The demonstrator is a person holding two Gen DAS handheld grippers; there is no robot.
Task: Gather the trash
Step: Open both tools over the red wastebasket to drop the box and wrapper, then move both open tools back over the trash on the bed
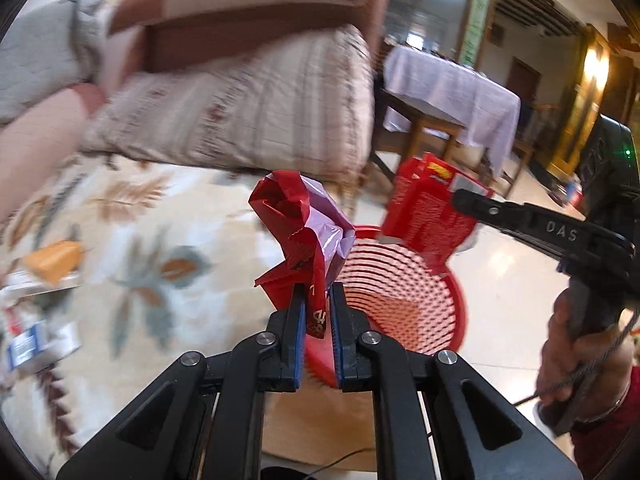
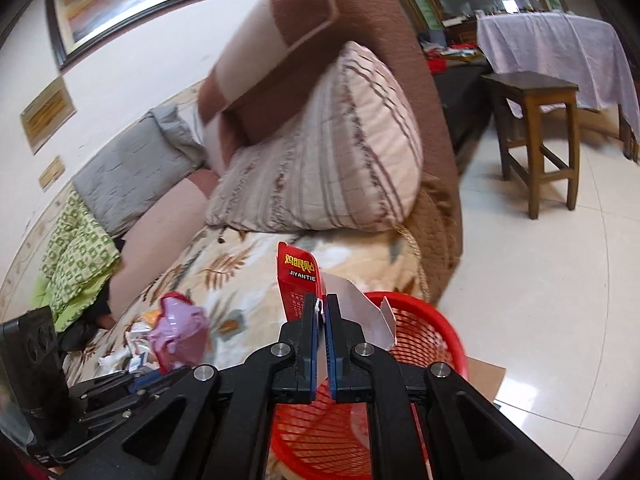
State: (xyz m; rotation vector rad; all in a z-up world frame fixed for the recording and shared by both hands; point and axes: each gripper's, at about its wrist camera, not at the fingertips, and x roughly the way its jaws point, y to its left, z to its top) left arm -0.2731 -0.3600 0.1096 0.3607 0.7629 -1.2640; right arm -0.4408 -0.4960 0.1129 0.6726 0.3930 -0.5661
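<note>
If either grip opens early, the wrapper [image 1: 304, 236] clamped in the left gripper [image 1: 316, 308] or the carton [image 2: 298, 280] pinched in the right gripper [image 2: 322, 312] could miss the basket [image 2: 432, 320].

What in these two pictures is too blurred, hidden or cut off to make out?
- Left wrist view: the litter on the bedspread at the left edge is motion-blurred, so its labels are unreadable.
- Left wrist view: the crumpled wrapper folds over its own print.
- Right wrist view: the red basket bottom is hidden behind the right gripper, so its contents are unknown.
- Right wrist view: the small print on the red carton is too small.
</note>
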